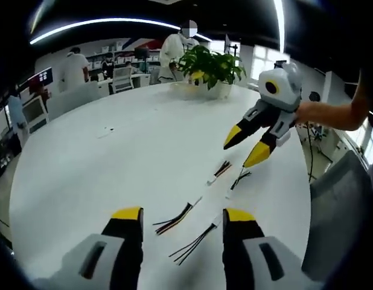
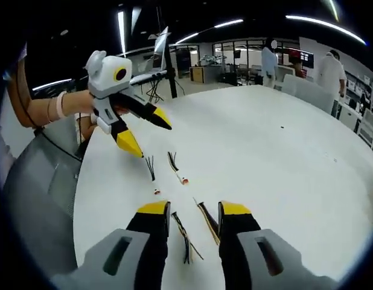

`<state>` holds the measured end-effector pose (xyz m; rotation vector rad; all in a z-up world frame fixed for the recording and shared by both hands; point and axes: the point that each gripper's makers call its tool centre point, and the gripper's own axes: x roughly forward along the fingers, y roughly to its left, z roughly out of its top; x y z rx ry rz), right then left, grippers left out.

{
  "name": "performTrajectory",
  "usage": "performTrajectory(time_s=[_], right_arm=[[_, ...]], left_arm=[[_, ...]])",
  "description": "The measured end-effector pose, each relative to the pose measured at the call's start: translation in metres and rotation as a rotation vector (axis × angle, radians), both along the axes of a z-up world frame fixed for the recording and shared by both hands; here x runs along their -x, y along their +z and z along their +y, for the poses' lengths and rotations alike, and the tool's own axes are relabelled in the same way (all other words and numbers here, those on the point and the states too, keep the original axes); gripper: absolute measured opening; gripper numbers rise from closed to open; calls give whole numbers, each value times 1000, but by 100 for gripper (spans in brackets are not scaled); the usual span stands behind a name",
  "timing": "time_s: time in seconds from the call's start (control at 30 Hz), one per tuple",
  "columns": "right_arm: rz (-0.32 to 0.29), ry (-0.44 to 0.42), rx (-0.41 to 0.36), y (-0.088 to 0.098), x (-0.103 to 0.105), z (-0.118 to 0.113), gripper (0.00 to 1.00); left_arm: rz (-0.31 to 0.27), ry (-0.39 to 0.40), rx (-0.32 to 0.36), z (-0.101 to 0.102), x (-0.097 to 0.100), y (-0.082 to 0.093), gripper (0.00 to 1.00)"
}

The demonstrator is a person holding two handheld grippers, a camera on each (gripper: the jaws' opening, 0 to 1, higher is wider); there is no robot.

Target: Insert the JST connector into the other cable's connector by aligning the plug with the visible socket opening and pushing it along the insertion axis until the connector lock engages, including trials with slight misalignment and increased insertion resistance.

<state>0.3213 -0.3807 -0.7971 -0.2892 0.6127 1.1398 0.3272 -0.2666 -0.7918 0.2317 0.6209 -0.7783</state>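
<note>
Both yellow-tipped grippers, left (image 1: 181, 220) and right (image 2: 194, 212), are hovering with jaws apart, empty, facing each other across the round white table (image 1: 114, 163). Two thin multicoloured JST cables (image 1: 192, 223) are lying between them, unmated, awaiting pickup.

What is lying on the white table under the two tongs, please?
On the white table lie two loose cable pairs, end to end, under the open left tongs and right tongs. Connector details are too small to tell.
</note>
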Motion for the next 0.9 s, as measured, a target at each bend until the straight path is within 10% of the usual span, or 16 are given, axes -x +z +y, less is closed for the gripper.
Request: performTrajectory(time_s=[0.9], right_arm=[[-23,146,21,-24,-2,18,16]], left_arm=[[-38,-209,28,-31,1,-22,22]])
